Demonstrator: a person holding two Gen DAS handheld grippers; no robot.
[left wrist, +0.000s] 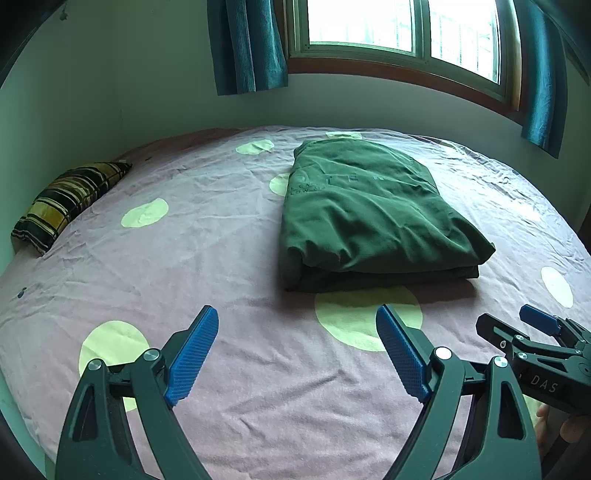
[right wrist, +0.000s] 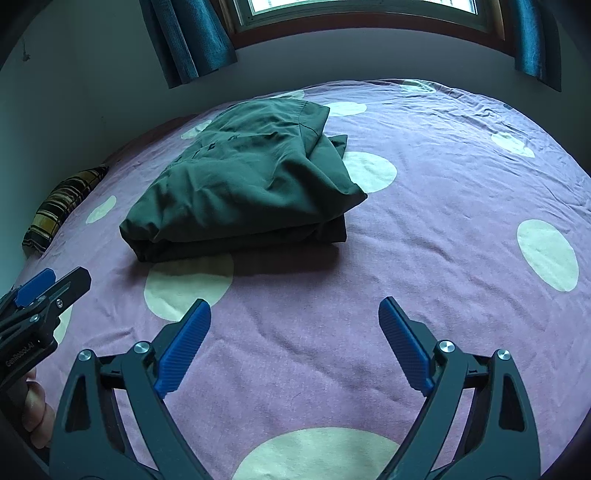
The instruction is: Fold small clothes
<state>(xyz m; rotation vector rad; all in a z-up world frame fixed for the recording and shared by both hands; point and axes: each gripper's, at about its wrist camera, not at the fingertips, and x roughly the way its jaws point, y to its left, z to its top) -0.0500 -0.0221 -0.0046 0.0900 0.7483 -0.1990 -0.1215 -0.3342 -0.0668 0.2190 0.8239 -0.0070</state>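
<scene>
A dark green garment (left wrist: 373, 214) lies folded in a thick rectangle on the bed, with faint lettering on its top layer. It also shows in the right wrist view (right wrist: 243, 181), left of centre. My left gripper (left wrist: 297, 314) is open and empty, hovering over the sheet just short of the garment's near edge. My right gripper (right wrist: 294, 306) is open and empty, over the sheet to the right of the garment's near edge. The right gripper also shows at the left view's right edge (left wrist: 532, 332), and the left gripper at the right view's left edge (right wrist: 48, 288).
The bed has a purple sheet (left wrist: 229, 258) with pale green dots. A striped yellow and black pillow (left wrist: 66, 203) lies at the far left by the wall. A window (left wrist: 402, 26) with teal curtains (left wrist: 247, 44) is behind the bed.
</scene>
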